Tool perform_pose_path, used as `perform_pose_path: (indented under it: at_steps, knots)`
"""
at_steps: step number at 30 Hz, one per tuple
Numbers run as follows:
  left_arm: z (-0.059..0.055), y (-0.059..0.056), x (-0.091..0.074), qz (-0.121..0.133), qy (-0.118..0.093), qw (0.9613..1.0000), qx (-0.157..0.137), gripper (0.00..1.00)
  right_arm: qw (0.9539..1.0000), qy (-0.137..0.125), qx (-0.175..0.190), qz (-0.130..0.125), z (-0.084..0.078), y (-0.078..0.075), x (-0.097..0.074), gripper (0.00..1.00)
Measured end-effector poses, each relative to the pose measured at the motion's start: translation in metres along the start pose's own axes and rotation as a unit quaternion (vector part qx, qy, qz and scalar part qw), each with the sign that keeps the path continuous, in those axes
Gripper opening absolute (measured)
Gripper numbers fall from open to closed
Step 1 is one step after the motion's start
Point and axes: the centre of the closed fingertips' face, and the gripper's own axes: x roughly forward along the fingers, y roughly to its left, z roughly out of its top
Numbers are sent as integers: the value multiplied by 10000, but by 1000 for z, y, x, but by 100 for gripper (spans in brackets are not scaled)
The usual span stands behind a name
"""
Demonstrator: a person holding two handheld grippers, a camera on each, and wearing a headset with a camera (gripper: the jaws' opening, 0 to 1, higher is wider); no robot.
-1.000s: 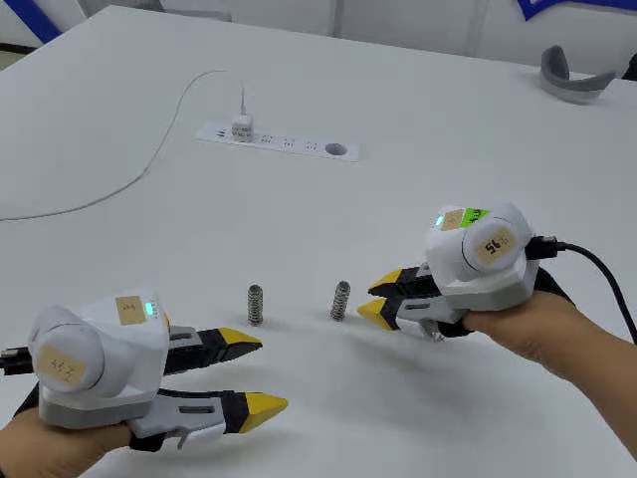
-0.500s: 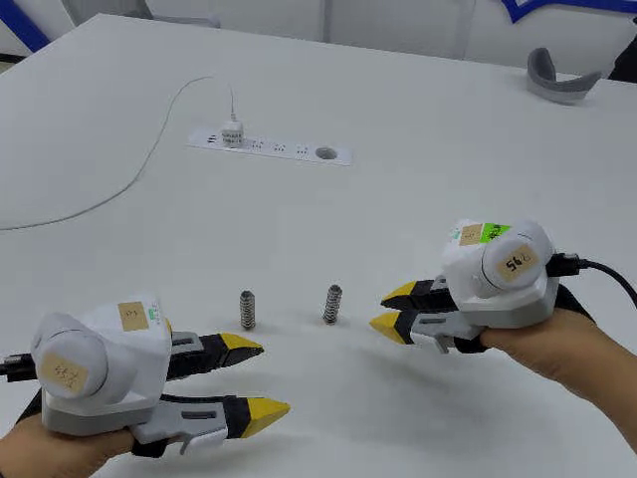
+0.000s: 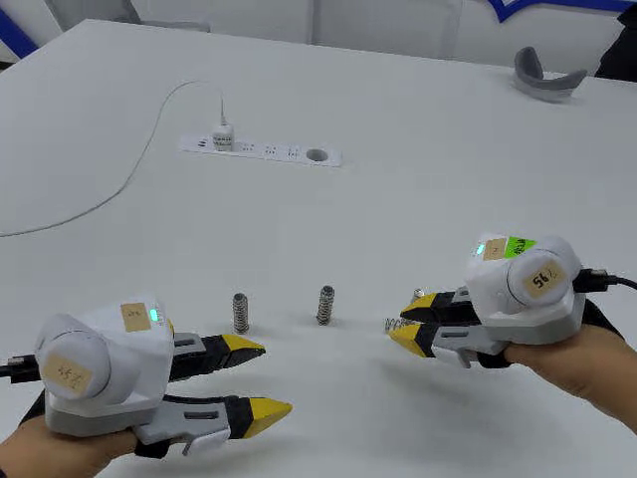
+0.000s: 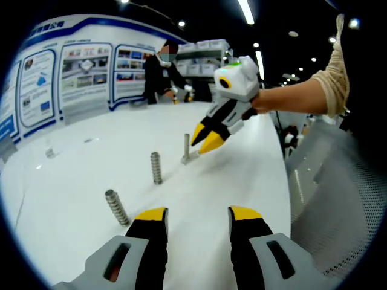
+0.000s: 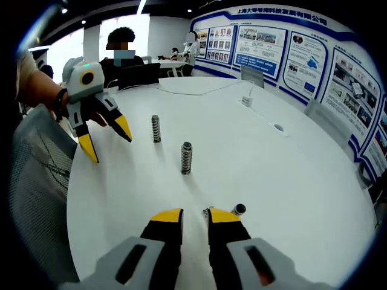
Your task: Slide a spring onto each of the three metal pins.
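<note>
Two upright metal pins, each with a spring on it, stand mid-table, the left one [image 3: 240, 313] and the middle one [image 3: 325, 305]. A third, bare pin [image 3: 417, 293] peeks out just behind my right gripper [image 3: 410, 317]. That gripper is shut on a small loose spring [image 3: 392, 322], which sticks out of its yellow tips toward the sprung pins. In the right gripper view the bare pin [image 5: 239, 209] sits just right of the jaws. My left gripper [image 3: 271, 376] rests open and empty at the near left, short of the left sprung pin [image 4: 117, 206].
A white power strip [image 3: 261, 151] with a plugged charger and a cable [image 3: 119, 184] lies at the back of the white table. A grey curved object [image 3: 542, 78] sits far right. People stand beyond the table.
My right gripper has drawn back to the right, away from the middle pin, and the bare pin now shows behind it. The left gripper has stayed put. The head camera has shifted.
</note>
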Motion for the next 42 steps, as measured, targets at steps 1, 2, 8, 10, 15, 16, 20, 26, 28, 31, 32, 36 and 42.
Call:
perform_pose_path:
  at_steps: [1, 2, 8, 10, 15, 16, 20, 26, 28, 31, 32, 36, 42]
  knots:
    - [0, 0, 0, -7, -2, 10000, 0, 40, 10000, 7, 20, -21, -2, -1, -1, 17]
    - [0, 0, 0, -7, -3, 10000, -1, 40, 10000, 7, 37, -40, -3, -3, -2, 17]
    - [2, 0, 0, -9, 1, 10000, 12, 40, 9998, 83, 135, -147, -14, -13, -5, 17]
    - [2, 1, 1, -6, 0, 10000, 18, 40, 9997, 113, 160, -169, -17, -16, -6, 17]
    - [2, 0, 1, -10, 17, 10000, 36, 40, 9994, 196, 222, -180, -26, -23, -4, 17]
    - [2, 0, 1, -8, 19, 10000, 39, 39, 9994, 206, 234, -171, -27, -24, -3, 17]
    - [2, 0, 1, -1, 22, 10000, 40, 39, 9993, 275, 222, -135, -31, -26, 0, 17]
    - [1, 1, 1, 16, 50, 10000, 29, 39, 9991, 367, 196, -56, -37, -28, 7, 17]
    - [1, 1, 1, 23, 50, 10000, 21, 39, 9990, 389, 201, -36, -38, -29, 9, 17]
    - [0, 1, 0, 37, 58, 10000, 9, 39, 9989, 418, 213, -12, -40, -29, 11, 16]
    - [-1, 2, 0, 42, 60, 10000, 3, 39, 9989, 425, 214, -1, -40, -29, 11, 16]
    - [-2, 2, 0, 50, 78, 10000, -12, 38, 9987, 463, 209, 32, -42, -28, 13, 16]
    - [-2, 2, 0, 53, 72, 10000, -24, 38, 9984, 525, 194, 66, -46, -27, 11, 14]
